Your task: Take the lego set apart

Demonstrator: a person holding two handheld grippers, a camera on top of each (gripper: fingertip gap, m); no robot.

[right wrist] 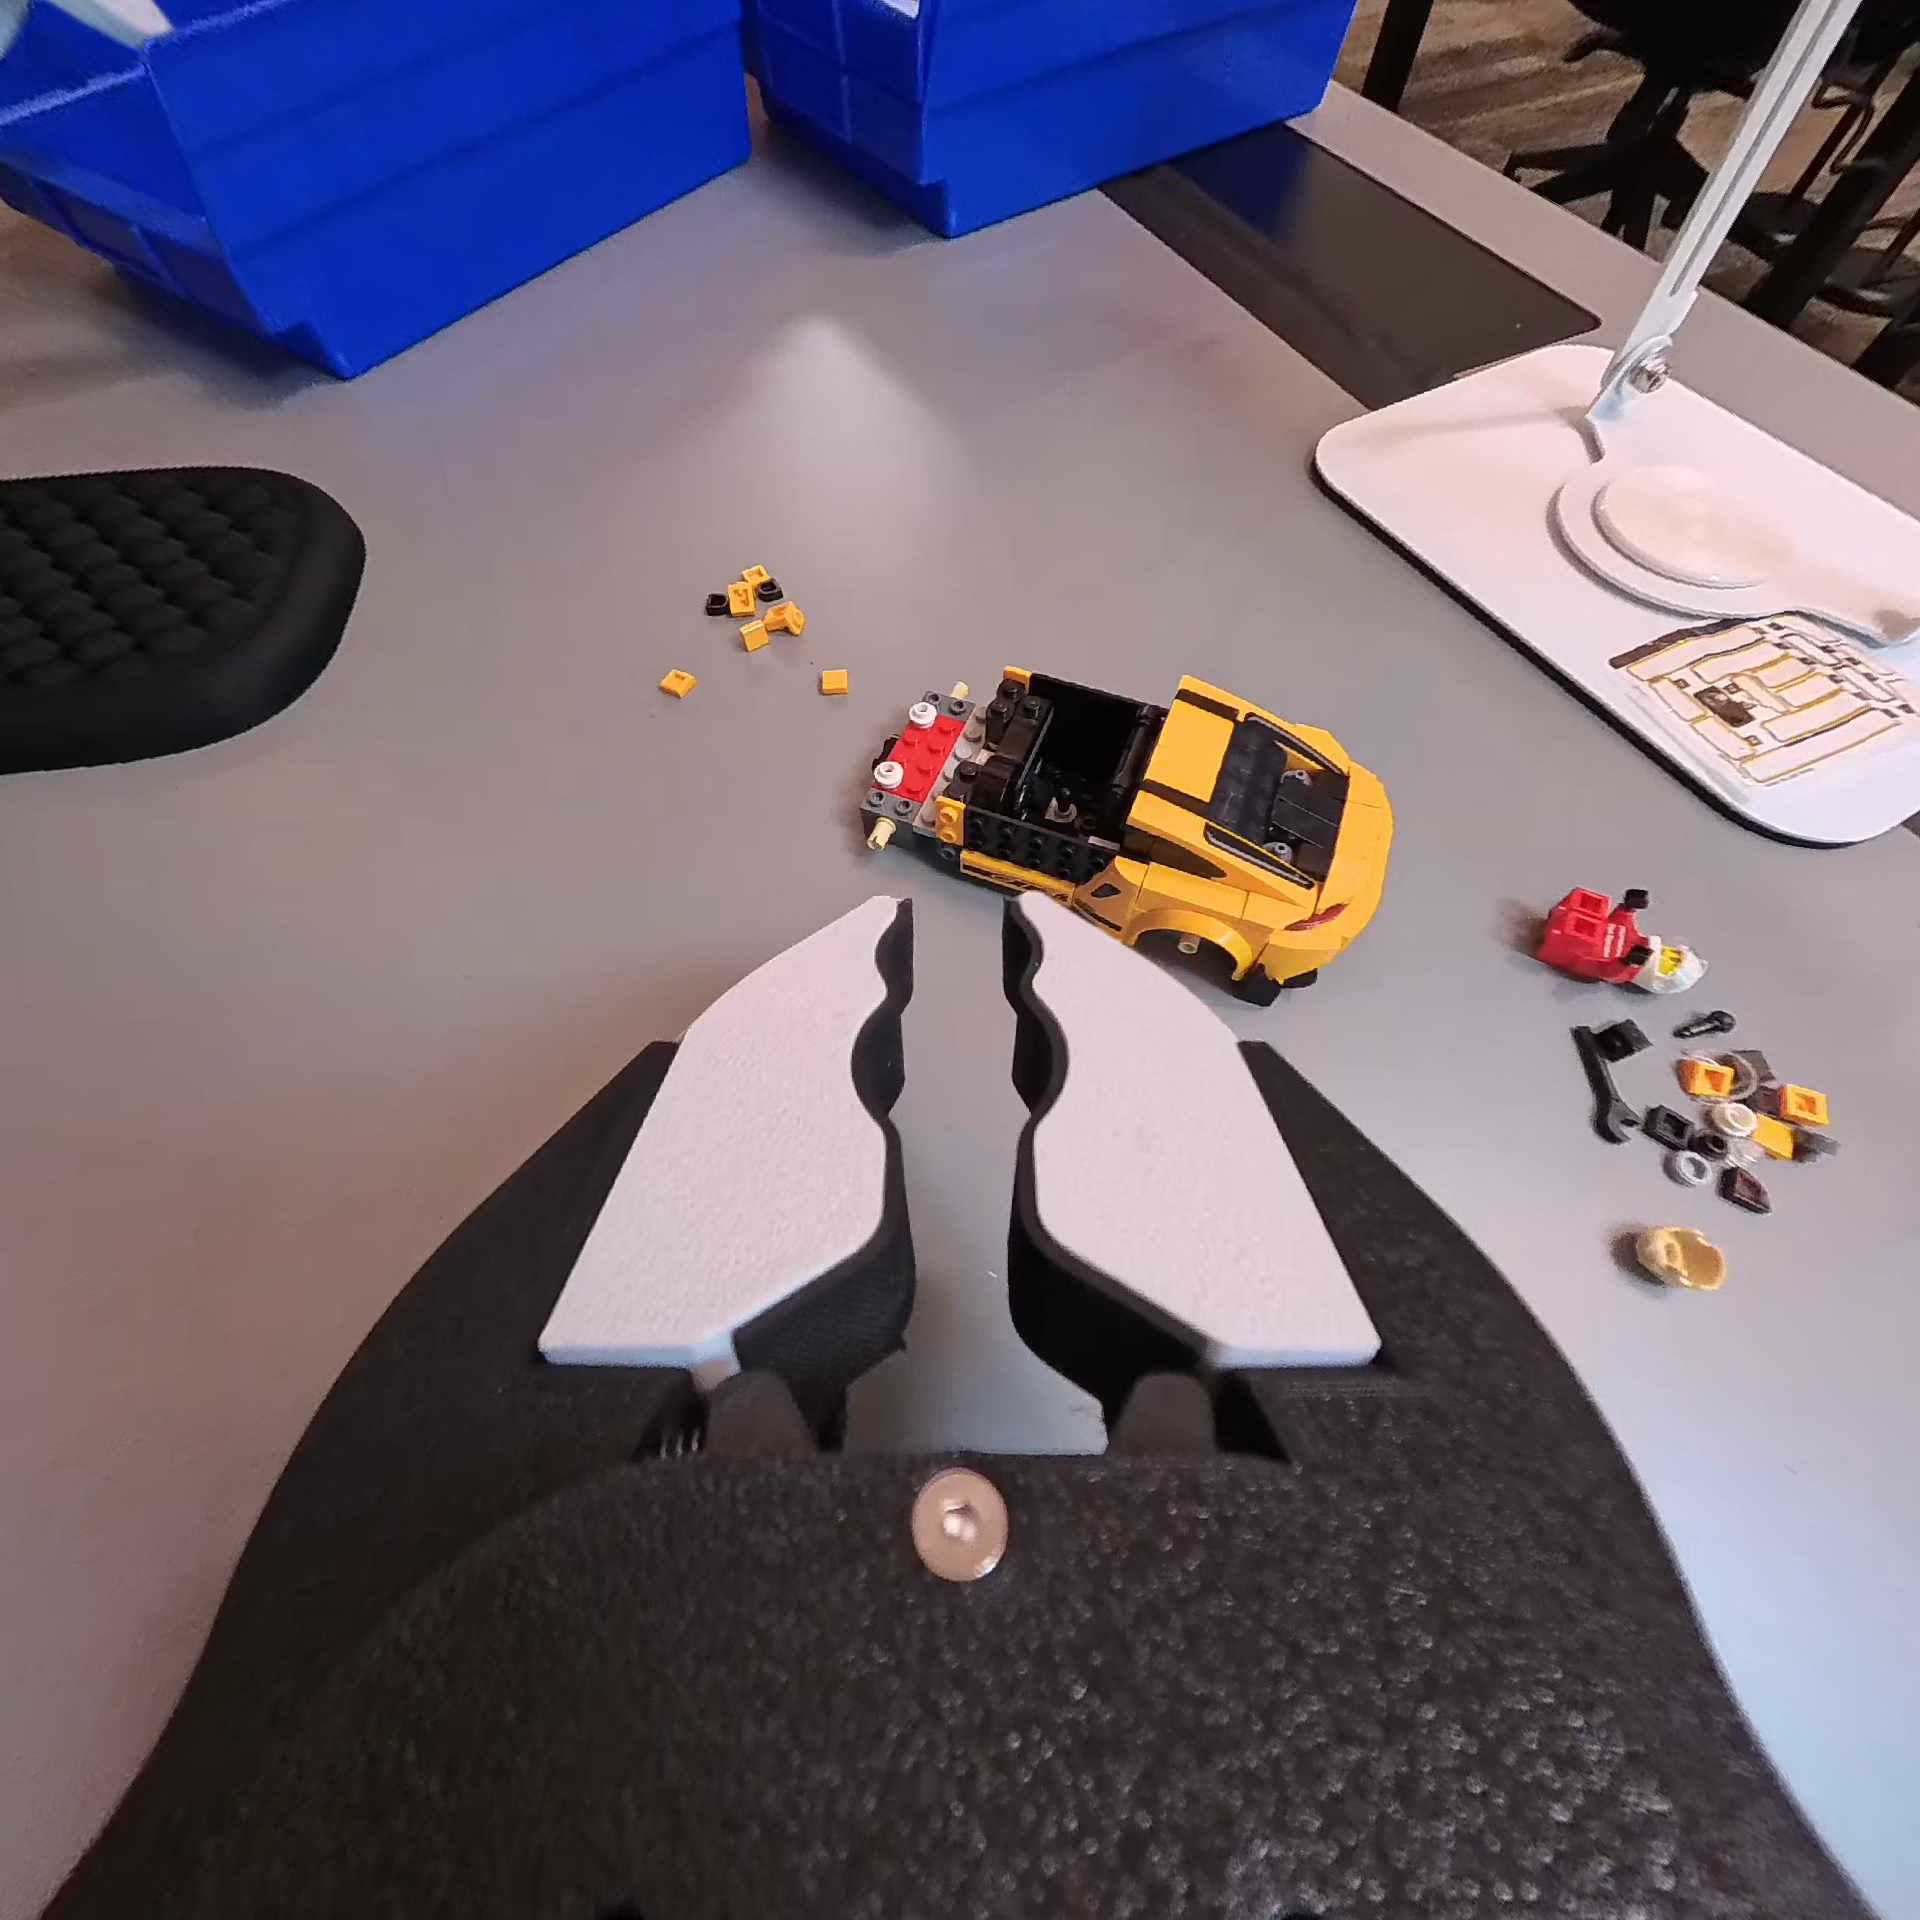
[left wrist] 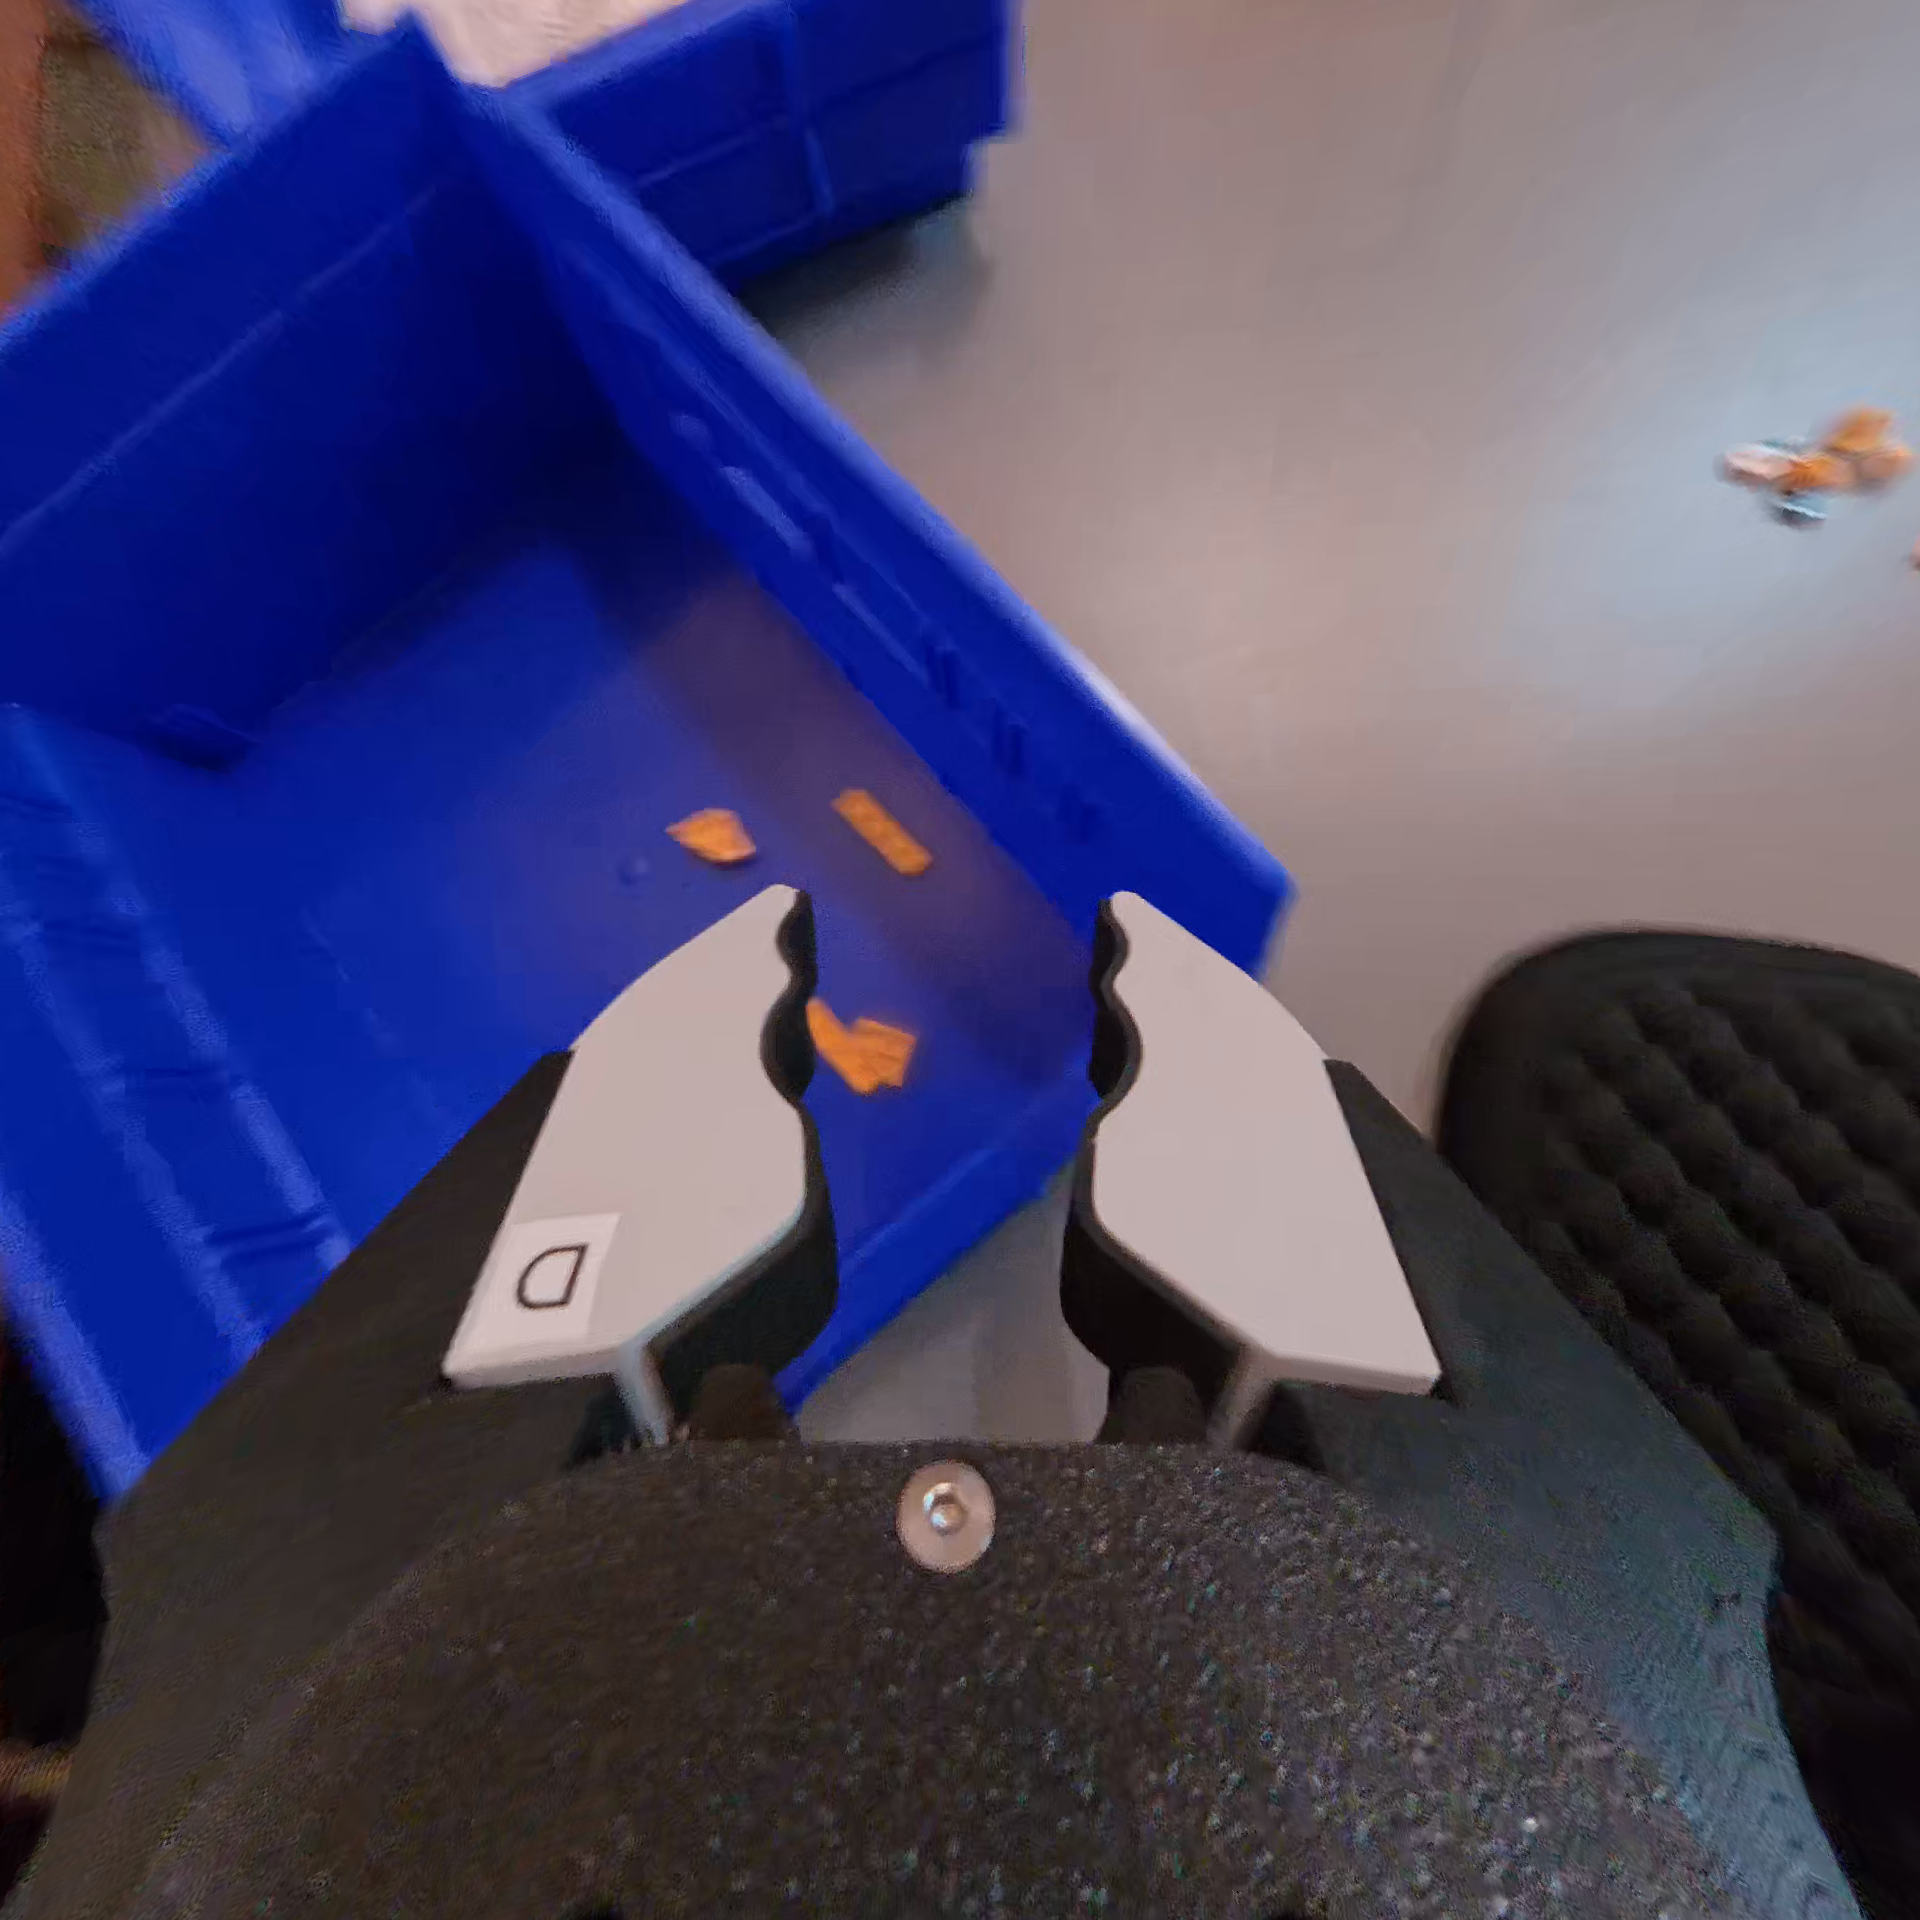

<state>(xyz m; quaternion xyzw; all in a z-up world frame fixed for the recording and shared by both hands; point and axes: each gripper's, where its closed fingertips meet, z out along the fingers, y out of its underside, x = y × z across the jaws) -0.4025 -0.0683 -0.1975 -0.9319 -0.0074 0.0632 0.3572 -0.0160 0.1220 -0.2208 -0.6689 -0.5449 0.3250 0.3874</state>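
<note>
A partly stripped yellow and black lego car [right wrist: 1143,821] lies on the grey table, its red and grey front plates bared. My right gripper [right wrist: 958,914] hovers just in front of the car, jaws a little apart and empty. My left gripper [left wrist: 951,914] is open and empty over the front of a blue bin [left wrist: 343,582]. Several orange lego pieces [left wrist: 862,1049] lie on the bin floor. Small loose orange and black pieces [right wrist: 756,608] lie left of the car. They also show in the left wrist view [left wrist: 1818,468].
A heap of small mixed pieces [right wrist: 1725,1117], a red and white minifigure [right wrist: 1610,935] and a tan piece [right wrist: 1673,1257] lie to the right. A white lamp base [right wrist: 1621,561] stands at the far right. Blue bins [right wrist: 447,177] stand at the back; a black mesh pad [right wrist: 145,603] lies left. The tips of one gripper are about 45 centimeters away from the tips of the other. To reach the tan piece [right wrist: 1673,1257] in a straight line is about 15 centimeters for my right fingers, about 55 centimeters for my left.
</note>
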